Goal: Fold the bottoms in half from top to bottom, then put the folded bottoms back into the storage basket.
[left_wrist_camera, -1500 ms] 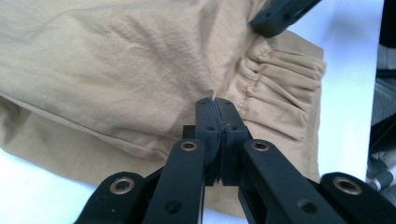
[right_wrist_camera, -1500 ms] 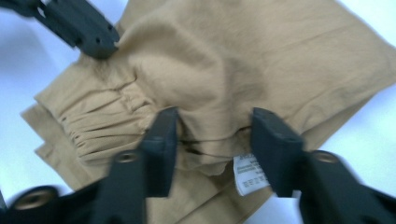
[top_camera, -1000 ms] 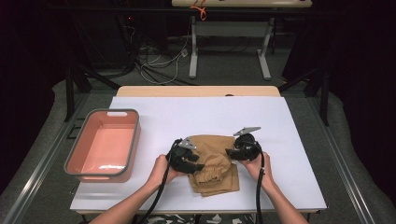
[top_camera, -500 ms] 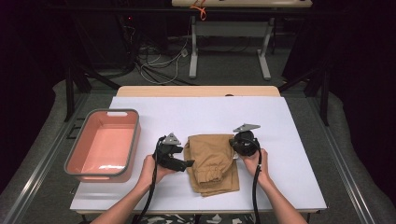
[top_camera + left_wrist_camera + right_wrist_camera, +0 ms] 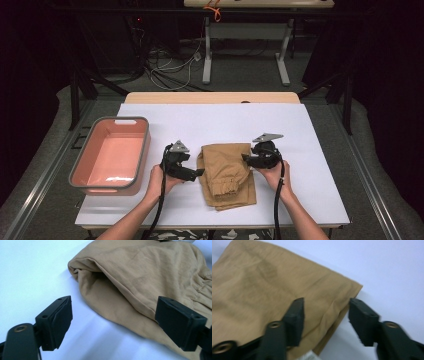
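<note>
Left tool (image 5: 196, 173) is held low over the white desk (image 5: 310, 195), its jaws spread wide and empty — in the left gripper view the folded tan trousers (image 5: 150, 282) are seen just ahead of it, one pad over bare desk, the other over the near fold of cloth. From this tool the garment lies directly to its right, just beside the tips; a pink tub (image 5: 111, 155) stands well apart on its other side. The trousers (image 5: 227, 172) are laid with their long axis running from the far side of the desk toward the person, the gathered cuff lying on top near the middle of the bundle. Right tool (image 5: 246, 158) is set at the opposite long edge, nearer the far corner, with the cloth to its left; its jaws are parted to a moderate gap and nothing is gripped, the folded corner (image 5: 352, 288) being bracketed between them in the right gripper view. Both tools are judged about equally near, so a two-sided pickup is favoured. Whether either lower jaw touches the fabric cannot be told — the right gripper view is blurred, and the underside of the folds is hidden.
</note>
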### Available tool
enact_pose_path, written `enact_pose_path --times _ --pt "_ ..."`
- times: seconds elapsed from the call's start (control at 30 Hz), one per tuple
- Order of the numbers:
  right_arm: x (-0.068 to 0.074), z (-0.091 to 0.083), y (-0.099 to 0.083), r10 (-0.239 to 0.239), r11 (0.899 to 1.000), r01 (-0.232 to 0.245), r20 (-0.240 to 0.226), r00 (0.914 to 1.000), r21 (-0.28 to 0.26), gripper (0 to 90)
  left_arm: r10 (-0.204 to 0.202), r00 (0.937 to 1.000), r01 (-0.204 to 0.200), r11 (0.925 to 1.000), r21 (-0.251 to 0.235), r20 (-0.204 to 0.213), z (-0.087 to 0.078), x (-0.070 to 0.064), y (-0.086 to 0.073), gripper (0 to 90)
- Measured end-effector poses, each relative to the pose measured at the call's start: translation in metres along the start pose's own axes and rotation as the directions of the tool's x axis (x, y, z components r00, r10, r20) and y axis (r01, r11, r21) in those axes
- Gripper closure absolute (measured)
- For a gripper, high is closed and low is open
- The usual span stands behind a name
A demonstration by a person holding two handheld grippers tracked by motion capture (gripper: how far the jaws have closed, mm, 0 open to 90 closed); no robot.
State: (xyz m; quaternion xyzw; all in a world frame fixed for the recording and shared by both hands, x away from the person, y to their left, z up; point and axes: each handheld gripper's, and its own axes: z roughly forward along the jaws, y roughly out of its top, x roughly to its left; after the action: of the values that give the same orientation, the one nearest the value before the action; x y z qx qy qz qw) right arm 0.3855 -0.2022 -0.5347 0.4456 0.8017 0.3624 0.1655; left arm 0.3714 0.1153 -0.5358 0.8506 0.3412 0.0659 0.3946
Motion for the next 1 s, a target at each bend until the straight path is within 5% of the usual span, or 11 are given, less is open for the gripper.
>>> enact_pose_path --times 0.2,0.43,1.0 --pt "-0.003 -0.013 -0.008 -0.002 1.0 0.002 -0.023 0.9997 0.015 25.7 -0.004 0.9998 0.004 1.0 -0.001 -0.017 0.003 -0.001 0.001 7.4" --pt "-0.004 -0.017 -0.013 0.006 1.0 -0.005 -0.044 0.999 0.025 19.1 -0.01 0.9993 0.01 0.9999 0.005 -0.036 0.008 -0.001 0.003 3.2" --pt "-0.002 -0.016 -0.012 0.006 0.999 -0.005 -0.037 0.9993 0.035 16.1 -0.04 0.9983 0.041 0.999 0.021 -0.043 0.018 -0.006 0.014 0.0"
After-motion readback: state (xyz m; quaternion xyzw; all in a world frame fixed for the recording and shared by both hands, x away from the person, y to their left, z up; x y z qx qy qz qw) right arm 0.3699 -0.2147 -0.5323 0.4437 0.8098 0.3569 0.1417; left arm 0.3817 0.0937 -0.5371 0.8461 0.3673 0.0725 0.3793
